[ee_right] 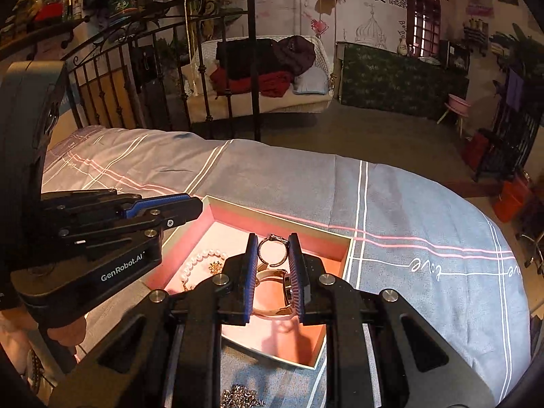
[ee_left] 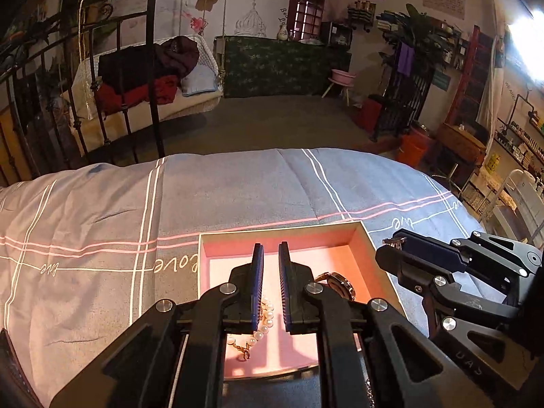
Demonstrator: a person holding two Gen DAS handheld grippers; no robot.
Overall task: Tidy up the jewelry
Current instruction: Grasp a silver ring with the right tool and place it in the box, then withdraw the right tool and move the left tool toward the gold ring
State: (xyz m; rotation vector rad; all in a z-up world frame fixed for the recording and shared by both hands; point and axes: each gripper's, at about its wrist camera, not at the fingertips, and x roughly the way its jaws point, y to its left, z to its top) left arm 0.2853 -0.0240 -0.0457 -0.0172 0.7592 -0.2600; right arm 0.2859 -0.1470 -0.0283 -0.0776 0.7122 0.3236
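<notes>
A pink-lined open box (ee_left: 353, 238) (ee_right: 343, 255) lies on the bed. A pearl necklace (ee_left: 263, 323) (ee_right: 200, 260) with a gold pendant and a gold watch (ee_left: 340, 284) (ee_right: 272, 277) lie inside. My right gripper (ee_right: 272, 243) is shut on a dark beaded bracelet (ee_right: 268, 250) and holds it over the box, above the watch. It also shows in the left wrist view (ee_left: 391, 241), at the box's right edge. My left gripper (ee_left: 271, 251) hangs over the pearls with its jaws slightly apart and nothing between them. It shows at the left of the right wrist view (ee_right: 190, 209).
A grey-blue bedspread (ee_left: 136, 210) (ee_right: 425, 224) with white and pink stripes covers the bed. A silvery chain pile (ee_right: 241, 396) lies on it in front of the box. A black iron bed frame (ee_left: 149, 78) stands at the bed's far left.
</notes>
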